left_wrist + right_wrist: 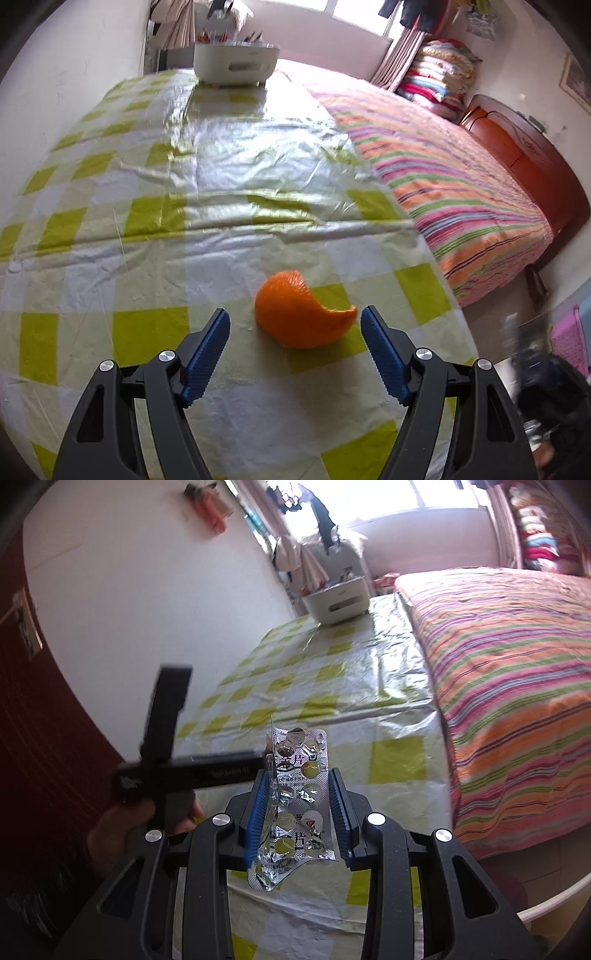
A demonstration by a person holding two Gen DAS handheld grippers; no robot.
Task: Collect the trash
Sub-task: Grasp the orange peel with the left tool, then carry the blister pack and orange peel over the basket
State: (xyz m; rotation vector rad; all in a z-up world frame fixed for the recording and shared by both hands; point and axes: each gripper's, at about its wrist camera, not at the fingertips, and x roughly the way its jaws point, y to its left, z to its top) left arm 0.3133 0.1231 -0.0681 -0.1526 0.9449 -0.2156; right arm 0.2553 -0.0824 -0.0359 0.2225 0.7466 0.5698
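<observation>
In the left wrist view an orange peel (301,314) lies on the green-and-white checked tablecloth (184,184). My left gripper (295,321) is open, its blue pads on either side of the peel's near part, not touching it. In the right wrist view my right gripper (299,779) is shut on a used silver pill blister pack (297,805), held upright above the tablecloth (332,672). The left gripper's black body (166,753) and the hand holding it show at the left of that view.
A white storage box (236,62) with pens stands at the table's far end, also in the right wrist view (338,602). A bed with a striped blanket (443,173) borders the table's right side. A white wall (147,590) runs along the left.
</observation>
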